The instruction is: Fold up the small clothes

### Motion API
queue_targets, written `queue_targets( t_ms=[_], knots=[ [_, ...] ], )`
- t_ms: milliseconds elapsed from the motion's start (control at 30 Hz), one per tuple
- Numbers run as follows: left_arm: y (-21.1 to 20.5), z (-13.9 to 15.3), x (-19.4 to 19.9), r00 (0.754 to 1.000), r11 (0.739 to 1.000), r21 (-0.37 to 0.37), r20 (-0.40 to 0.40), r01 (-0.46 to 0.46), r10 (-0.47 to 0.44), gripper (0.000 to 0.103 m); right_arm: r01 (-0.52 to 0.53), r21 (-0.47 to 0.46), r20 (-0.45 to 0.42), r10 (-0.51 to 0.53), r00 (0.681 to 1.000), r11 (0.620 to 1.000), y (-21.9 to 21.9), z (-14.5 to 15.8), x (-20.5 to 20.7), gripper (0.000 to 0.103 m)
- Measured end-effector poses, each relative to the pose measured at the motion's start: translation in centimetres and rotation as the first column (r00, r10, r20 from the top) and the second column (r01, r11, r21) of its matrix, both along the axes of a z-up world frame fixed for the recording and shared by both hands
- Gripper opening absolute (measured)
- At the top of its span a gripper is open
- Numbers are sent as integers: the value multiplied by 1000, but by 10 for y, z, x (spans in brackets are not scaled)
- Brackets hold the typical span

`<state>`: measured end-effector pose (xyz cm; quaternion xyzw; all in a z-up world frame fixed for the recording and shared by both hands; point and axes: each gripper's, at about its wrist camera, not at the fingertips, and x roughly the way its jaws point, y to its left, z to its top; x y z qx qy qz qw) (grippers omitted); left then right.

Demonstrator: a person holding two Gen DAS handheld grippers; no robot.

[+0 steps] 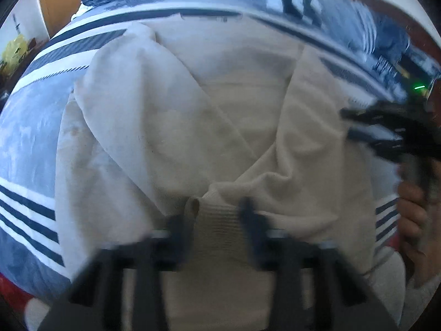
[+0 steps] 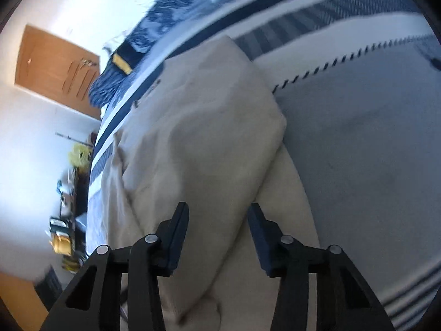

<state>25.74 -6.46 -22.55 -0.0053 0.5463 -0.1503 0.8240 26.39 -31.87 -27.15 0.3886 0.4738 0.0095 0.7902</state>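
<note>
A cream garment [image 1: 220,110] lies spread on a striped bedspread [image 1: 27,138], its two sides folded in toward the middle. My left gripper [image 1: 213,209] points down at its near edge, blurred. The jaws stand apart with the ribbed hem [image 1: 217,234] between the fingers; I cannot see the pads pressing it. My right gripper [image 2: 217,215] hangs open just above the same garment [image 2: 206,138] near a folded flap, with nothing pinched. From the left wrist, the right gripper [image 1: 358,127] shows as a dark blur at the garment's right edge, held by a hand [image 1: 413,220].
The grey and white bedspread [image 2: 358,151] with navy stripes stretches to the right of the garment. A dark blue fringed cloth [image 2: 110,88] lies at the bed's far end. Beyond the bed are a wooden door [image 2: 55,63] and cluttered furniture [image 2: 66,234].
</note>
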Motion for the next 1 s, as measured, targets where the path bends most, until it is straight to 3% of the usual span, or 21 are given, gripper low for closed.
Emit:
queue_targets(
  t_ms=[33, 67, 100, 200, 300, 400, 500, 533, 600, 633, 667, 700, 733, 767, 1000],
  knots=[
    [2, 3, -3, 1000, 1000, -5, 4, -3, 3, 10, 15, 15, -24, -15, 1000, 1000, -2, -9, 7, 39],
    [7, 9, -8, 1000, 1000, -19, 15, -13, 13, 8, 20, 32, -28, -19, 999, 999, -3, -15, 12, 15],
    [15, 21, -16, 998, 998, -50, 45, -35, 37, 7, 28, 23, -44, -27, 999, 999, -3, -16, 14, 7],
    [40, 54, -39, 990, 989, -129, 115, -66, 81, 7, 13, -1, 34, -13, 999, 1000, 9, 13, 6, 5],
    [50, 55, -50, 992, 990, -130, 98, -60, 73, 7, -41, 14, 105, 39, 994, 999, 26, 36, -10, 5],
    [61, 39, -49, 987, 989, -94, 100, -113, 122, 7, -93, -21, 51, 94, 994, 995, 49, 23, -7, 5],
    [72, 12, -41, 989, 989, -39, -18, -146, 145, 8, -143, -33, -10, 143, 990, 989, 62, 2, -5, 6],
    [76, 11, -42, 988, 988, -30, -25, -155, 154, 8, -131, -41, -18, 131, 991, 990, 62, 1, -9, 7],
    [80, 23, -46, 988, 988, -30, 38, -152, 153, 17, -128, -30, 27, 129, 991, 991, 60, 11, -19, 7],
    [81, 29, -48, 987, 989, -19, 65, -148, 149, 24, -124, -46, 45, 126, 991, 991, 59, 19, -25, 11],
    [82, 35, -48, 985, 989, -11, 91, -149, 150, 45, -122, -71, 59, 127, 990, 990, 59, 29, -28, 25],
    [83, 42, -47, 980, 988, -3, 123, -155, 155, 58, -123, -100, 75, 131, 989, 987, 60, 39, -31, 37],
    [83, 48, -46, 976, 987, 6, 148, -161, 158, 58, -125, -136, 93, 138, 986, 983, 61, 51, -33, 59],
    [84, 53, -42, 973, 987, 14, 166, -163, 158, 58, -121, -170, 115, 142, 983, 978, 61, 63, -35, 71],
    [88, 82, -23, 958, 978, 36, 213, -205, 193, 59, -87, -253, 215, 144, 966, 964, 57, 126, -32, 74]
  ],
)
